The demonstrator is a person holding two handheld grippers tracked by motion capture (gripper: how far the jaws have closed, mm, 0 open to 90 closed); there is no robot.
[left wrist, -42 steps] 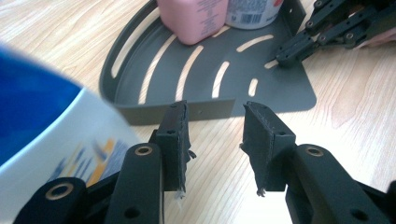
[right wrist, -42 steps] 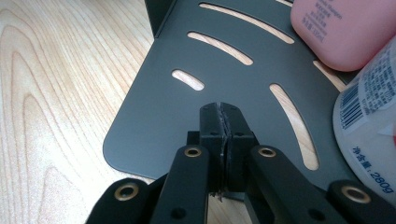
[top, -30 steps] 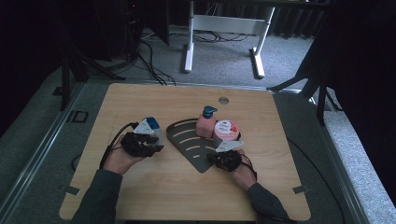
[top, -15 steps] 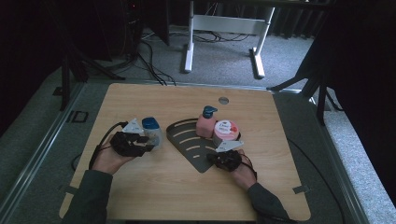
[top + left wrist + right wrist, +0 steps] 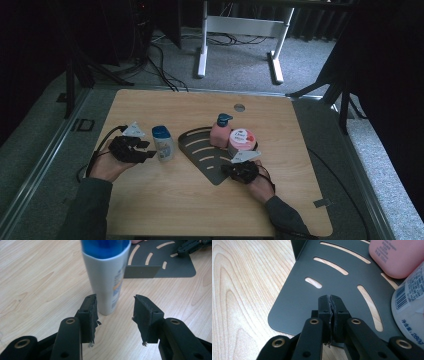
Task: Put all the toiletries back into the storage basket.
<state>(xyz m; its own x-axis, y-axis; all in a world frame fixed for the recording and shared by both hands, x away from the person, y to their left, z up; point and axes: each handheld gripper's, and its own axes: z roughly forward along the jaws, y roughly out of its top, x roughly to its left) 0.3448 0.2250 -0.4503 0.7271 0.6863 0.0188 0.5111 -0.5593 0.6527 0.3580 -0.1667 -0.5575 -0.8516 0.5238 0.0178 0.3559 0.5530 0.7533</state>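
A white bottle with a blue cap (image 5: 163,143) (image 5: 107,277) stands upright on the wooden table (image 5: 165,200), left of a dark grey slotted tray (image 5: 202,152) (image 5: 160,265). My left gripper (image 5: 146,150) (image 5: 115,297) lies just left of the bottle. Its jaws have just been opening and now stand open, with the bottle's foot at their tips and neither pad touching it. A pink pump bottle (image 5: 220,132) (image 5: 397,257) and a pink-lidded jar (image 5: 242,141) (image 5: 409,305) stand on the tray. My right gripper (image 5: 230,169) (image 5: 330,297) is shut with nothing between its pads, tips over the tray's near corner.
A round cable hole (image 5: 239,107) sits near the table's far edge. A piece of tape (image 5: 322,202) marks the near right corner. Beyond the table, white desk legs (image 5: 202,45) and cables lie on the grey floor. Bare wood lies between the two forearms.
My left gripper has let go of the blue-capped bottle and drawn back to the left, its jaws now apart. The bottle stays standing. The right gripper has not moved.
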